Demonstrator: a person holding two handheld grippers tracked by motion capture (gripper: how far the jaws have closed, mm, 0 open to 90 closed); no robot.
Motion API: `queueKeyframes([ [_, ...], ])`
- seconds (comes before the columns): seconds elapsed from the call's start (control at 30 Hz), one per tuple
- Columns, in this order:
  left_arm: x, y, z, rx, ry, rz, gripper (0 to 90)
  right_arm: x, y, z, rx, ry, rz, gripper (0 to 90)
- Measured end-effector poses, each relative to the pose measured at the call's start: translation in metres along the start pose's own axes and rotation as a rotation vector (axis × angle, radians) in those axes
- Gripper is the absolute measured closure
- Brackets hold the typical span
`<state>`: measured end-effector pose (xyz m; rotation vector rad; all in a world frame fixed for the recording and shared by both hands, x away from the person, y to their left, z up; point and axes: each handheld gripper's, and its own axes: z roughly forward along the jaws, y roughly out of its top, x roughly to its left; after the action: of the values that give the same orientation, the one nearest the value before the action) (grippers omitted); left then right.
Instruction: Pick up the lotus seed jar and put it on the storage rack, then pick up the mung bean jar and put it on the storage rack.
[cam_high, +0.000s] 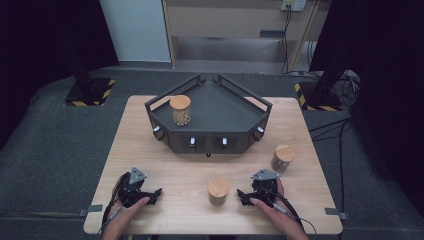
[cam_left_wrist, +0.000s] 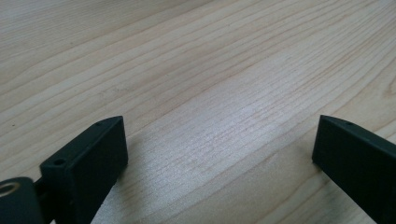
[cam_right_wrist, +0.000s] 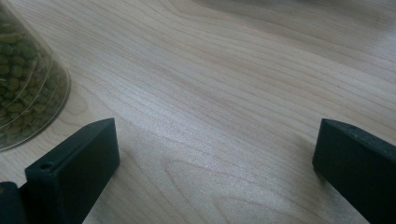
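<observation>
Three clear jars with wooden lids are in the high view. One jar (cam_high: 180, 110) stands on the dark angular tray (cam_high: 235, 112) at the table's middle back. A second jar (cam_high: 218, 190) stands near the front edge, and a third jar (cam_high: 282, 158) at the right. My left gripper (cam_high: 155, 195) rests open on the wood at the front left, nothing between its jaws (cam_left_wrist: 219, 149). Just right of the front jar, my right gripper (cam_high: 241, 196) is open (cam_right_wrist: 217, 149). That jar (cam_right_wrist: 25, 88), filled with green bits, shows at the left of the right gripper view.
The tray has low railings and a front panel with small white knobs (cam_high: 192, 142). Bare wooden table (cam_high: 135, 145) lies left of the tray and between the hands. Dark stands with striped bases (cam_high: 90, 92) flank the table on the grey floor.
</observation>
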<state>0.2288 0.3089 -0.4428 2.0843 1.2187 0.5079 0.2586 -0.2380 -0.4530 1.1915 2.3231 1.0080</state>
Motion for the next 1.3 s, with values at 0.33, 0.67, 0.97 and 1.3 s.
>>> queueKeyframes([
  [0.33, -0.001, 0.001, 0.001, 0.007, 0.003, 0.009, 0.8, -0.001, 0.0, -0.001, 0.001, 0.003, -0.001, 0.8],
  [0.67, -0.001, 0.001, 0.001, 0.007, 0.005, 0.009, 0.6, -0.005, 0.001, -0.01, -0.022, 0.018, -0.042, 4.2],
  [0.97, -0.004, 0.002, 0.001, 0.011, 0.016, 0.005, 0.0, 0.003, 0.005, -0.03, -0.055, 0.04, -0.064, 4.1],
  [1.3, -0.006, 0.002, 0.001, 0.011, 0.026, -0.004, 0.0, 0.012, 0.002, -0.044, -0.071, 0.079, -0.078, 3.5],
])
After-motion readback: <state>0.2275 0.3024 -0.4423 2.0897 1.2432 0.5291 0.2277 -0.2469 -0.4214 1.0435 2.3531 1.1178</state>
